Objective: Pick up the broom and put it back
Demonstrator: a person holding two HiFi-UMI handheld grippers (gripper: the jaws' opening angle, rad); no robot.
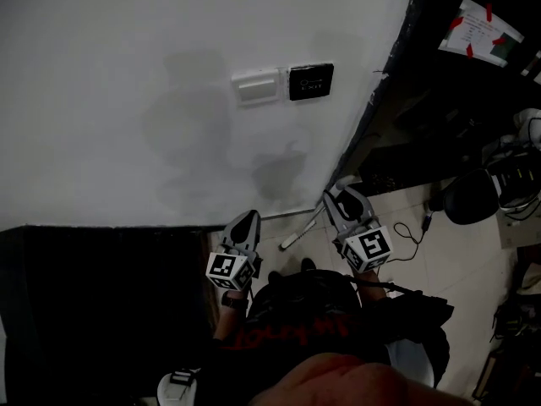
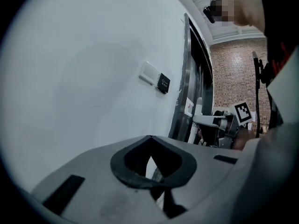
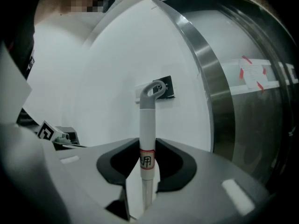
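Note:
The broom's handle [image 3: 148, 125] is a white pole with a grey hooked end [image 3: 153, 90] and a red-bordered label [image 3: 147, 160]. My right gripper [image 3: 148, 143] is shut on it just below the label, and the pole stands upright in front of the white wall. In the head view the right gripper [image 1: 338, 197] is near the wall's corner, and a stretch of the handle [image 1: 301, 230] slants down to the left of it. My left gripper [image 1: 247, 220] hangs beside it to the left. Its jaws [image 2: 148, 139] meet at the tips with nothing between them. The broom's head is hidden.
A white switch plate [image 1: 258, 85] and a black panel [image 1: 310, 80] sit on the wall. A dark glass door with a metal frame [image 3: 210, 73] and a taped paper [image 1: 479, 32] stands at right. Cables [image 1: 414, 231] and a dark round object [image 1: 473, 197] lie on the tiled floor.

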